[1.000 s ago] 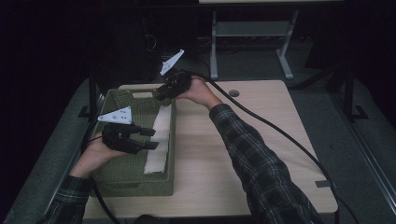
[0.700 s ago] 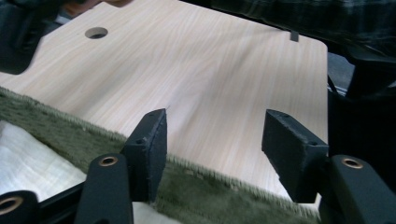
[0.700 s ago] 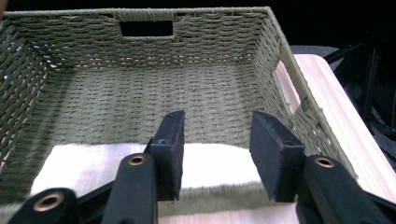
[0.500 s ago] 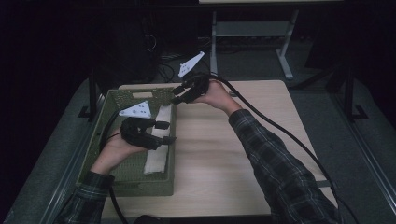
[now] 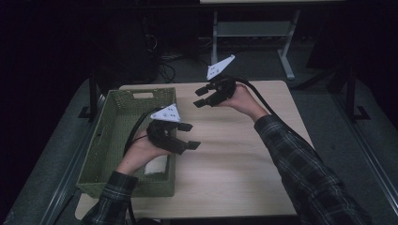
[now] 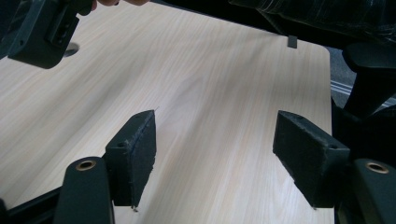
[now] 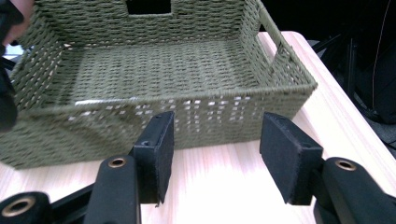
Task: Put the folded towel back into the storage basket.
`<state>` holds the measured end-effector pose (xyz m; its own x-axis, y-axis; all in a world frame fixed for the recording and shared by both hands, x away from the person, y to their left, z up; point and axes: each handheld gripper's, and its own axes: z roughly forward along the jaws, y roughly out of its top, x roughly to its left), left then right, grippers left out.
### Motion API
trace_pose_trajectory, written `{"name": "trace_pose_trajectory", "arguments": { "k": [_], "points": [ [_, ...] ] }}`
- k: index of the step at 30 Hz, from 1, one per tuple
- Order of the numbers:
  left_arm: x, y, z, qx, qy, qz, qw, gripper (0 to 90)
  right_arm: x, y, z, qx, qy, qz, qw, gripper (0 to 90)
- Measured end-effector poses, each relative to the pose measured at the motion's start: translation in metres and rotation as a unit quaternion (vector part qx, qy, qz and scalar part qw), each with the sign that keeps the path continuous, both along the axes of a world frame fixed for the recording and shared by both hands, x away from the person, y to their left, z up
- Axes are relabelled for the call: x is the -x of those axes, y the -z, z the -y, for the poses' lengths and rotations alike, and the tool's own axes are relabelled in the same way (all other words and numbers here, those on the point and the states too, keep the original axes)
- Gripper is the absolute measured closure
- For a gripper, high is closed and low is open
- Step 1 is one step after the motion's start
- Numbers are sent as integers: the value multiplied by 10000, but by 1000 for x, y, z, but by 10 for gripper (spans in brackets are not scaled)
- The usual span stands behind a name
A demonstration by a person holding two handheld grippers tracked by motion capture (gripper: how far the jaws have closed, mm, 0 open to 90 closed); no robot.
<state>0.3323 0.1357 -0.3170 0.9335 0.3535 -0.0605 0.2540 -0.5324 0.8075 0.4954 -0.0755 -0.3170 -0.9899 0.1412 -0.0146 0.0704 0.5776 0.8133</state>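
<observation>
A green woven basket (image 5: pixel 123 140) stands on the left part of the wooden table (image 5: pixel 244 178). A white rolled cloth (image 5: pixel 155 165) lies inside it by the near right wall, mostly hidden under the left hand. My left gripper (image 5: pixel 190 136) hangs open just right of the basket, with only bare wood between its jaws (image 6: pixel 215 135). My right gripper (image 5: pixel 200 96) is open above the table's far middle, pointing left at the basket. Its view has the basket's side wall (image 7: pixel 93 126) straight ahead of the empty gripper (image 7: pixel 215 130).
The right gripper's body (image 6: pixel 41 32) appears at the top left of the left gripper view. Black cables trail from both grippers over the table. A metal frame (image 5: pixel 253 33) stands behind the table, and dark floor surrounds it.
Both grippers have moved right, out from over the basket. The left one has left the cloth roll and now hangs over bare table; the right one has pulled back from the basket's far end.
</observation>
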Motion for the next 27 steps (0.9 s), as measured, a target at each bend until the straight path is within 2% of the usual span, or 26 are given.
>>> {"name": "trace_pose_trajectory", "arguments": {
  "k": [5, 12, 16, 17, 19, 27],
  "points": [
    [1, 7, 22, 28, 35, -14, 10000, 261, 6, 6, 23, 107, 80, 50, 9999, 424],
    [4, 16, 48, -42, 139, 52, 9999, 235, 10, 17, 48, 55, 241, 11, 9997, 407],
    [6, 23, 61, -123, 169, 96, 9997, 208, 13, 26, 60, 29, 363, -111, 9993, 395],
    [7, 25, 65, -107, 188, 93, 9997, 207, 13, 29, 63, 30, 356, -69, 9993, 391],
    [8, 30, 72, -122, 205, 117, 9996, 204, 15, 34, 68, 38, 420, -178, 9990, 384],
    [15, 49, 94, -114, 249, 199, 9994, 197, 22, 53, 85, 27, 584, -185, 9981, 342]
  ]
}}
